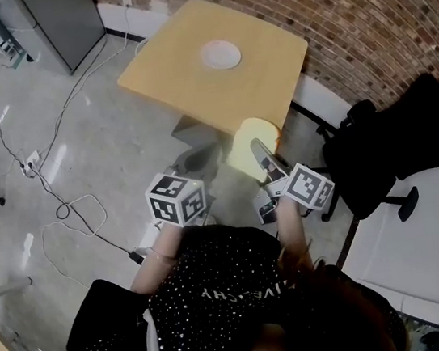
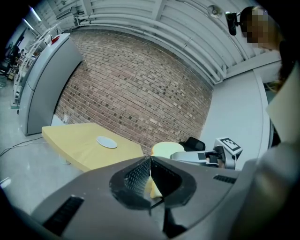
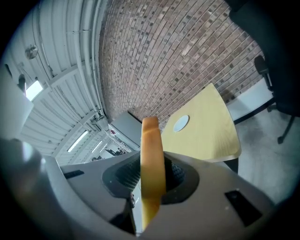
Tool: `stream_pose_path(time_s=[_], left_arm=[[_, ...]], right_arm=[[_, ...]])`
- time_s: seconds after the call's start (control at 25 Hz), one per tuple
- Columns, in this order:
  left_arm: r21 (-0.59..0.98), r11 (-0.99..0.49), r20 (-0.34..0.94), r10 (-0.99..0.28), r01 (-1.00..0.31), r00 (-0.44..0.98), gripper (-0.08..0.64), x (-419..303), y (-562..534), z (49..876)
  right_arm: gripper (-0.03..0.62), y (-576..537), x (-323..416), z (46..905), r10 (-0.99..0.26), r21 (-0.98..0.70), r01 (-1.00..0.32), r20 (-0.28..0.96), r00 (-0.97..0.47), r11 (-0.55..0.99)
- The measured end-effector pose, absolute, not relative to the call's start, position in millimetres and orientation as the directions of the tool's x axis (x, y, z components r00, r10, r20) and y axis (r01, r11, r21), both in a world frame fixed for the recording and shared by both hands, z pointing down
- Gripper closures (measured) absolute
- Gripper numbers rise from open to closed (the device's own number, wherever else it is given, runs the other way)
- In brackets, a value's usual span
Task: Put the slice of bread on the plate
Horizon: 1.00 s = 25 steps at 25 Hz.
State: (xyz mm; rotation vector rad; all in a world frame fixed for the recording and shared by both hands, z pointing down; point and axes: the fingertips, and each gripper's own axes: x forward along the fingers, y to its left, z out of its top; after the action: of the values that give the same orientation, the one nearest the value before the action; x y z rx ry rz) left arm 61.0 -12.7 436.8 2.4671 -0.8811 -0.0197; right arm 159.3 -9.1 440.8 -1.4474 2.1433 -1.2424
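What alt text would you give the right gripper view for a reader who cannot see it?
The right gripper grips a slice of bread edge-on between its jaws. Beyond it stands a yellow table bearing a white plate, before a brick wall.

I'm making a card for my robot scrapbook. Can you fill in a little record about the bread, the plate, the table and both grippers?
bread: pale yellow slice of bread, standing on edge, up in the air
held by: right gripper, shut on the slice
other hand: left gripper, jaws together, holding nothing
plate: small round white plate, nothing on it
plate's place: on the light yellow square table
behind the table: red brick wall
job so far: bread not yet on the plate
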Motion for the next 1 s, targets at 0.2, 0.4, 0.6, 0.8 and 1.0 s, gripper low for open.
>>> stream_pose_path(time_s=[0.2,0.4,0.6,0.8,1.0], left_arm=[[0.483,-0.643,0.166,-0.6,-0.595,0.783,0.548,59.3,-5.1,443.4],[0.486,-0.628,0.182,-0.607,-0.608,0.774,0.548,60.3,4.2,449.0],[0.487,-0.617,0.201,-0.609,-0.618,0.767,0.548,59.2,7.4,456.0],[0.491,-0.619,0.206,-0.602,-0.613,0.772,0.548,64.9,-1.9,460.4],[0.502,-0.614,0.211,-0.595,-0.609,0.775,0.548,72.6,-23.7,462.6]], right_arm=[[0.497,0.4,158.4,447.9,-0.853,-0.777,-0.619,0.238,-0.464,0.119],[0.496,10.5,162.8,448.8,-0.857,-0.785,-0.605,0.218,-0.466,0.129],[0.497,12.3,164.6,455.5,-0.856,-0.792,-0.598,0.223,-0.466,0.119],[0.495,3.7,168.2,460.3,-0.855,-0.795,-0.597,0.229,-0.465,0.111],[0.495,-15.6,177.0,465.2,-0.854,-0.798,-0.596,0.246,-0.458,0.09]])
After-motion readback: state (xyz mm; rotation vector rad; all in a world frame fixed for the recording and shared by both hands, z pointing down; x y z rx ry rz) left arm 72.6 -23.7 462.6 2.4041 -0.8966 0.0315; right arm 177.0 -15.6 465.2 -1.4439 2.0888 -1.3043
